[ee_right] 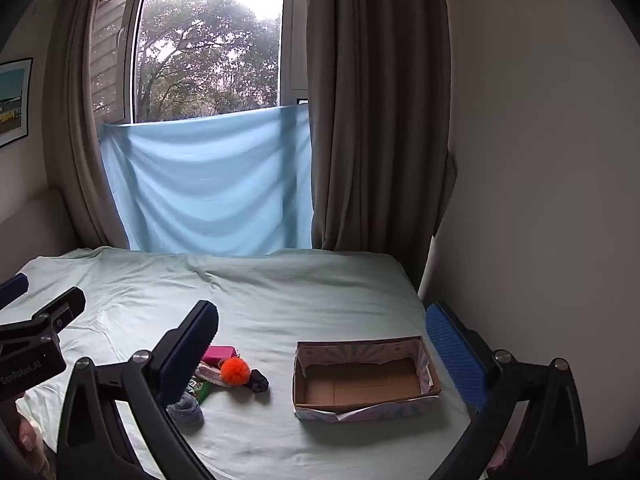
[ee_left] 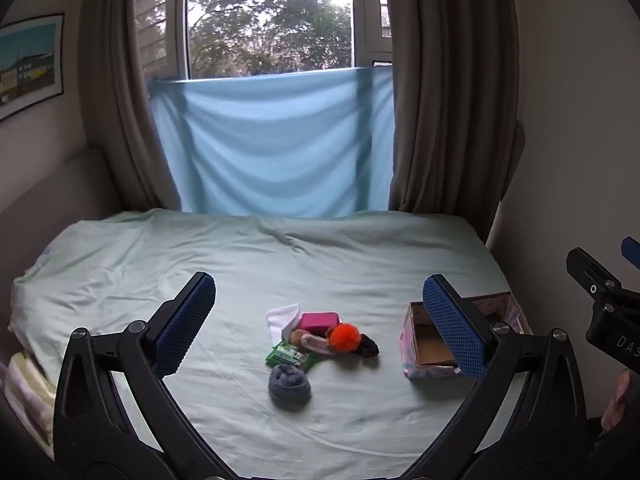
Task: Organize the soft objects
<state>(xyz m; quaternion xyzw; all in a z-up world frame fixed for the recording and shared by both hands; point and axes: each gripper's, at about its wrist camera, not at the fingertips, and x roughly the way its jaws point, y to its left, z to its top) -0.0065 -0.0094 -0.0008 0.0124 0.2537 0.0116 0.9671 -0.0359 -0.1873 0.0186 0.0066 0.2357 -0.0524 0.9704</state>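
Note:
A small pile of soft things lies mid-bed: an orange pompom (ee_left: 345,336) (ee_right: 235,371), a pink pouch (ee_left: 319,321) (ee_right: 218,354), a rolled grey sock (ee_left: 289,385) (ee_right: 186,410), a dark sock (ee_left: 368,347) (ee_right: 258,381), a white cloth (ee_left: 281,319) and a green packet (ee_left: 290,356). An open cardboard box (ee_left: 430,350) (ee_right: 362,380) stands to their right, with nothing in it. My left gripper (ee_left: 320,320) is open and empty, above and short of the pile. My right gripper (ee_right: 324,354) is open and empty, above and short of the box.
The bed (ee_left: 320,252) has a pale green sheet and reaches a window with a blue cloth (ee_left: 272,148) and brown curtains (ee_left: 440,100). A wall (ee_right: 540,160) runs close along the bed's right edge. Folded bedding (ee_left: 24,384) sits at the left edge.

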